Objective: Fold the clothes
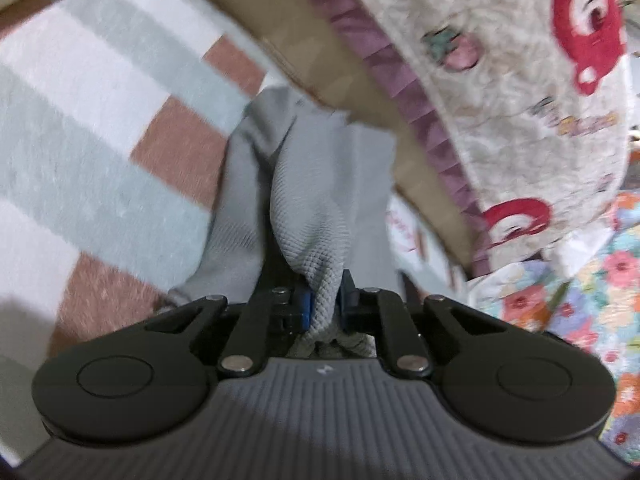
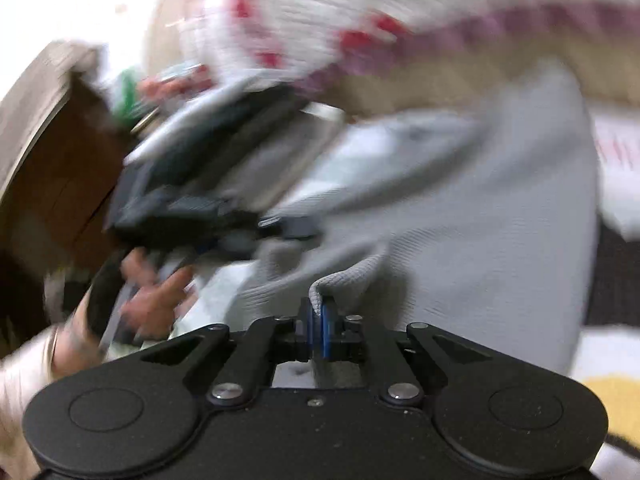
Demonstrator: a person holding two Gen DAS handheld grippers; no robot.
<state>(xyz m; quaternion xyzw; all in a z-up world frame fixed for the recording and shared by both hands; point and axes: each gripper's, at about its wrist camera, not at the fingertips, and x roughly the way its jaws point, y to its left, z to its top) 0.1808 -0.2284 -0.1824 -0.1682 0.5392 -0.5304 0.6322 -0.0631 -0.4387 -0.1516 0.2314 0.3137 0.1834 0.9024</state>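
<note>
A grey waffle-knit garment (image 1: 308, 200) hangs bunched in front of my left gripper (image 1: 324, 304), whose blue pads pinch a thick fold of it. In the right wrist view the same grey garment (image 2: 480, 220) spreads wide and blurred. My right gripper (image 2: 319, 330) is shut on a thin corner of its edge. The other gripper (image 2: 188, 200) shows at the left of that view, dark and blurred, with a hand (image 2: 152, 304) on it.
A blanket (image 1: 100, 120) checked in white, pale green and brown lies at the left. A cream quilt (image 1: 520, 100) with red prints and a purple frill (image 1: 400, 80) rises at the back right. A flowered sheet (image 1: 600, 300) lies at the right.
</note>
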